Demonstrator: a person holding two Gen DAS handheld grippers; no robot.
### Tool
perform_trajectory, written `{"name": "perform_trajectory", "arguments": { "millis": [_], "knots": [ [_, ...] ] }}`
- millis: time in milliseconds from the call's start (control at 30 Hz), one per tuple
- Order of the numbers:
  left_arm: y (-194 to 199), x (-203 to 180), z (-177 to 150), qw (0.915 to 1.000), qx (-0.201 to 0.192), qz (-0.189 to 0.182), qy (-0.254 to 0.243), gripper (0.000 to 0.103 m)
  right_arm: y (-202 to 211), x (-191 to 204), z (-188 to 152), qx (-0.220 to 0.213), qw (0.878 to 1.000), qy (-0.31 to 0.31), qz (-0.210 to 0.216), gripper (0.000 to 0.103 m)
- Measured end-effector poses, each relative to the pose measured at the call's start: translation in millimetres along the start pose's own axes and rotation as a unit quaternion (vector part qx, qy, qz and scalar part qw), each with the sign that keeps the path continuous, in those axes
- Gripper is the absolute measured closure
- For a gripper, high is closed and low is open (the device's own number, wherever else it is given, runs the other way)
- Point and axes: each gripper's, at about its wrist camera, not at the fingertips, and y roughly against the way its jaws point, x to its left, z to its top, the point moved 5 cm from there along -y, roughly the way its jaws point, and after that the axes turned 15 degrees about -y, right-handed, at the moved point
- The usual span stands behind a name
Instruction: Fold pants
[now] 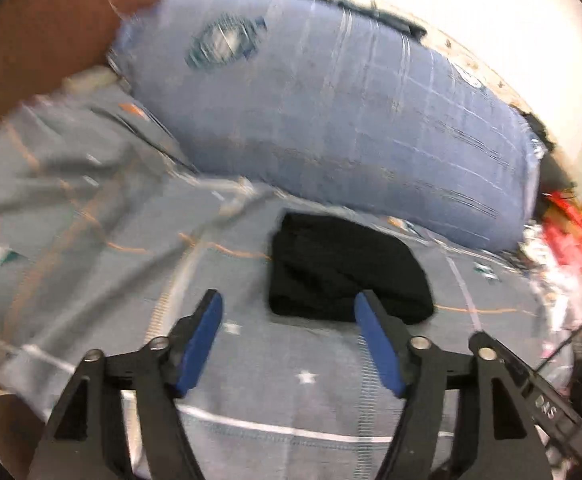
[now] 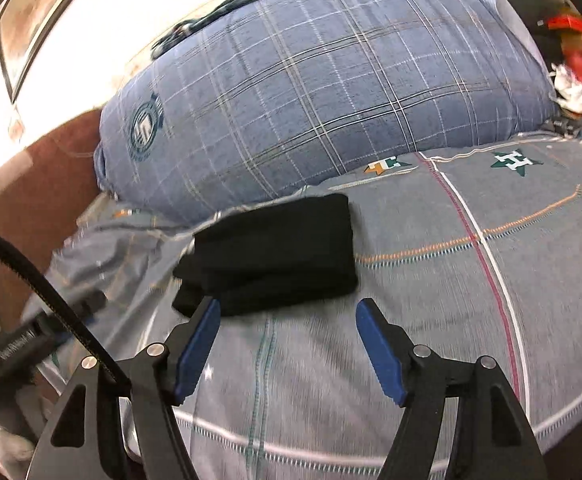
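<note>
The black pants (image 1: pixel 343 268) lie folded into a compact bundle on the grey patterned bed sheet (image 1: pixel 271 364). They also show in the right wrist view (image 2: pixel 275 252). My left gripper (image 1: pixel 289 300) is open and empty, just short of the bundle's near edge. My right gripper (image 2: pixel 287 306) is open and empty, its left fingertip at the bundle's near edge. Neither gripper holds any cloth. The left gripper's body shows at the left of the right wrist view (image 2: pixel 23 344).
A large blue plaid pillow (image 2: pixel 311 96) lies behind the pants along the wall. A brown headboard (image 1: pixel 39 40) stands at the left. Red and white clutter (image 1: pixel 567 236) sits past the bed's right end. A black cable (image 2: pixel 43 292) crosses the right wrist view.
</note>
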Motion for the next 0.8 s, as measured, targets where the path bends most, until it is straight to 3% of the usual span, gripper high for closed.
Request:
{"name": "perform_trajectory", "arguments": {
  "millis": [33, 100, 233, 300, 433, 500, 567, 667, 733, 800],
  "knots": [
    [11.9, 1.7, -0.1, 0.9998, -0.013, 0.014, -0.001, 0.012, 3.0, 3.7, -5.3, 0.002, 1.000, 0.004, 0.001, 0.028],
    [36.5, 4.1, 2.2, 0.9983, -0.048, 0.034, 0.004, 0.002, 10.7, 10.5, -12.0, 0.001, 1.000, 0.009, 0.004, 0.027],
    [75.3, 14.5, 13.3, 0.9928, -0.102, 0.053, 0.032, 0.000, 29.6, 24.7, -15.3, -0.020, 0.999, 0.033, 0.003, 0.023],
    [80.6, 22.1, 14.4, 0.9923, -0.095, 0.057, 0.055, 0.000, 34.9, 29.4, -16.8, -0.031, 0.999, 0.040, 0.000, 0.018],
    [75.1, 33.4, 7.3, 0.9933, -0.077, 0.034, 0.079, 0.000, 30.0, 28.2, -25.1, -0.020, 0.999, 0.037, -0.007, 0.018],
    [66.1, 41.0, -1.4, 0.9939, -0.057, 0.042, 0.085, 0.000, 24.7, 27.0, -30.1, -0.013, 0.999, 0.039, -0.011, 0.018],
    [56.0, 45.7, -9.3, 0.9944, -0.033, 0.055, 0.084, 0.000, 14.3, 26.9, -36.3, 0.002, 0.999, 0.042, -0.014, 0.018],
    [41.0, 54.4, -22.3, 0.9939, 0.007, 0.068, 0.087, 0.000, -9.8, 40.4, -34.5, 0.045, 0.997, 0.055, 0.022, 0.018],
    [34.6, 60.0, -29.6, 0.9933, 0.020, 0.071, 0.089, 0.000, -29.5, 54.6, -30.2, 0.071, 0.994, 0.079, 0.037, 0.025],
    [30.9, 64.4, -35.1, 0.9926, 0.024, 0.070, 0.096, 0.000, -57.4, 73.4, -23.3, 0.089, 0.988, 0.120, 0.034, 0.055]
  ]
}}
